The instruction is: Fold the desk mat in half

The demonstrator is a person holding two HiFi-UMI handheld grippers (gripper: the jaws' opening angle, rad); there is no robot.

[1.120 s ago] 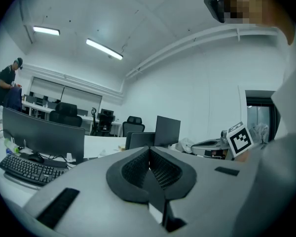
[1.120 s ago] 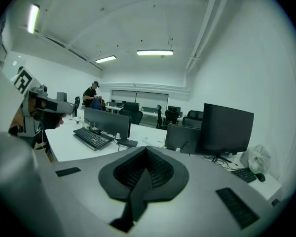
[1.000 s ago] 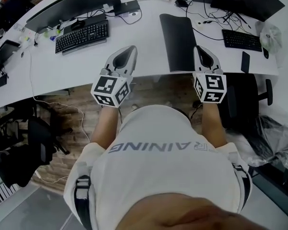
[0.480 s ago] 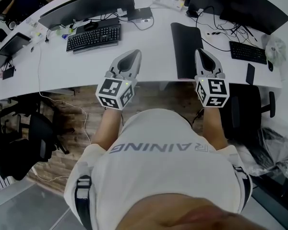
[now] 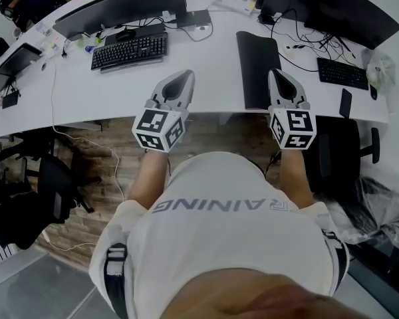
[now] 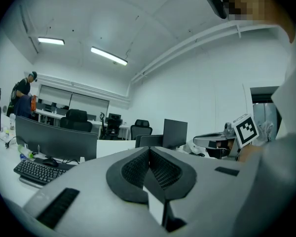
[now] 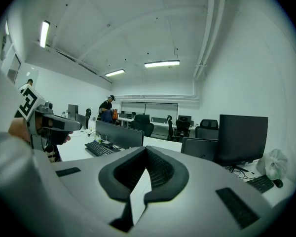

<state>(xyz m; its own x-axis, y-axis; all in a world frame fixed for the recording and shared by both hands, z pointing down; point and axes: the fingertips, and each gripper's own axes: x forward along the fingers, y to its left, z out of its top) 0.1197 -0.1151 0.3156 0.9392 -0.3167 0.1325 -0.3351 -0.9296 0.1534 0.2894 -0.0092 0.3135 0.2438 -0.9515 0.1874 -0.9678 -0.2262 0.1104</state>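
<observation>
Keyboard [image 5: 129, 50] and cables [image 5: 299, 46] flank the desk mat [image 5: 258, 68].

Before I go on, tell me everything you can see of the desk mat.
The desk mat is a dark, matte, flat strip, long and narrow, with rounded far corners. It lies on the white desk, running back from the desk's near edge. Whether it is doubled over cannot be told. The right gripper sits by its right edge, shut and empty; contact with the mat cannot be told.
</observation>
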